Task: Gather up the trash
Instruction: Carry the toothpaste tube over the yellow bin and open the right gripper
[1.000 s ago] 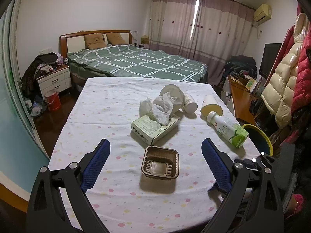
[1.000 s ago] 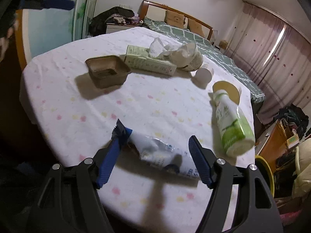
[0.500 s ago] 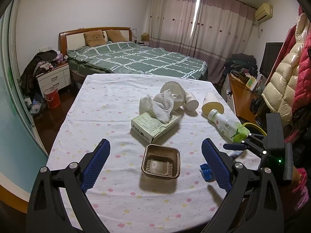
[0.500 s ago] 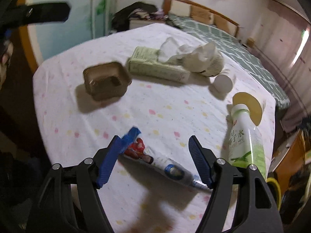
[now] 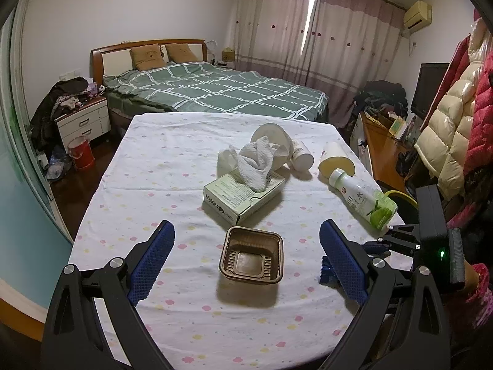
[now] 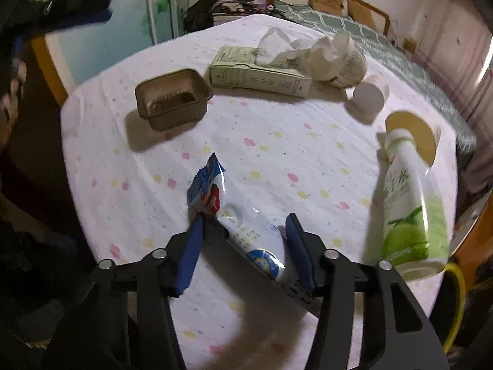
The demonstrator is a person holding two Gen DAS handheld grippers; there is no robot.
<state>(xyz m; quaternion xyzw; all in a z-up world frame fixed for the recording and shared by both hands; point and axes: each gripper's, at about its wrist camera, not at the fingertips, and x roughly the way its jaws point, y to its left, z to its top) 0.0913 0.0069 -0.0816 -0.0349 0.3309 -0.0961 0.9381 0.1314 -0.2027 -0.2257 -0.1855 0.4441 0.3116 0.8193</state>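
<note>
A white and blue snack wrapper (image 6: 237, 219) lies on the tablecloth between the fingers of my right gripper (image 6: 243, 231), whose jaws have narrowed around it; whether they press it is unclear. Its blue end peeks out in the left wrist view (image 5: 324, 269). My left gripper (image 5: 246, 252) is open and empty over a brown plastic tray (image 5: 251, 254), which also shows in the right wrist view (image 6: 174, 98). A green and white bottle (image 6: 413, 203) lies to the right. A tissue box (image 5: 243, 194) with crumpled tissue (image 5: 257, 160) sits mid-table.
A white bowl (image 5: 271, 138), a small white cup (image 5: 302, 157) and a yellow-lidded cup (image 5: 336, 163) lie behind the box. A yellow-rimmed bin (image 5: 403, 200) stands off the table's right edge. A bed (image 5: 215, 92) lies beyond, a desk (image 5: 382, 151) at right.
My right gripper has moved down onto the wrapper and its jaws have closed in around it. My left gripper has stayed open over the tray.
</note>
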